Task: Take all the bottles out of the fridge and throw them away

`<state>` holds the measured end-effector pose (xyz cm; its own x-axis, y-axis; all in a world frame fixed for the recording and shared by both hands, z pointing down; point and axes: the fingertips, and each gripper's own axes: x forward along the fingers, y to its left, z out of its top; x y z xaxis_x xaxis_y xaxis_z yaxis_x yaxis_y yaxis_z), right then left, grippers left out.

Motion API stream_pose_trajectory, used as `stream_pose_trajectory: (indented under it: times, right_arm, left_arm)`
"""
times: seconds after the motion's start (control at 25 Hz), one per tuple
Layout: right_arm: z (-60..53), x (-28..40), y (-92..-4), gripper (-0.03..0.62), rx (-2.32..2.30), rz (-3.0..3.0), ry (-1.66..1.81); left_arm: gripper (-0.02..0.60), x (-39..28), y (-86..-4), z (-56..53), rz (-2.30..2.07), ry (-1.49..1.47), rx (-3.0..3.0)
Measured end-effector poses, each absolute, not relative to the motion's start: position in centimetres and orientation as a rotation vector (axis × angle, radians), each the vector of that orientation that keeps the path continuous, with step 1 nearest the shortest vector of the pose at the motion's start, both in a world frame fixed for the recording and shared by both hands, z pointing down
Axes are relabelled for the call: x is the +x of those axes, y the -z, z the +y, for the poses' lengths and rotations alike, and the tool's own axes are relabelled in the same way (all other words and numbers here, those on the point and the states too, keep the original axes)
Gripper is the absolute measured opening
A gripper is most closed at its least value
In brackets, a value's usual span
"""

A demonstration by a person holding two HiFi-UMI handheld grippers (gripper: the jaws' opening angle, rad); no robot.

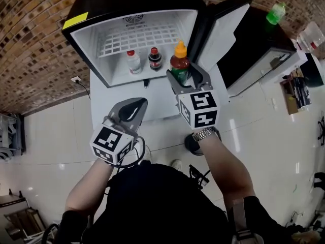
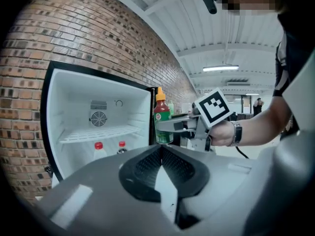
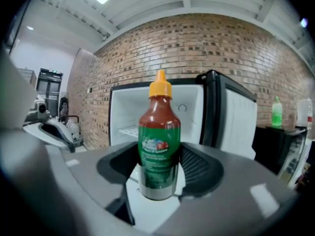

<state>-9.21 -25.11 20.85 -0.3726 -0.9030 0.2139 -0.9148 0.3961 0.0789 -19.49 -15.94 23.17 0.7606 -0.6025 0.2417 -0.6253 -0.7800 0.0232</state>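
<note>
A red sauce bottle (image 1: 179, 61) with an orange cap and green label stands upright in my right gripper (image 1: 184, 75), whose jaws are shut on its body just in front of the open fridge (image 1: 84, 37). The right gripper view shows the sauce bottle (image 3: 159, 146) between the pads. On the fridge floor stand a white bottle (image 1: 133, 61) and a dark bottle (image 1: 155, 58), both red-capped. My left gripper (image 1: 134, 109) hangs lower left of the fridge, shut and empty; its jaw tips meet in the left gripper view (image 2: 161, 149).
The fridge door (image 1: 223, 29) swings open to the right. The fridge sits on a white stand (image 1: 101, 108) against a brick wall. A green bottle (image 1: 275, 13) stands on a black cabinet (image 1: 254, 50) at the right.
</note>
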Motion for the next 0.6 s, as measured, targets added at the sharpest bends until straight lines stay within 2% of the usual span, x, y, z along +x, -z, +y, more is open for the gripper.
stream_pose_trajectory:
  times: [0.6]
  right_arm:
    - [-9.4,3.3,-29.7,0.267,1.597,-2.346,-0.256]
  left_arm:
    - [0.003,-3.2,-28.8,-5.9,-0.742,-0.45,2.896]
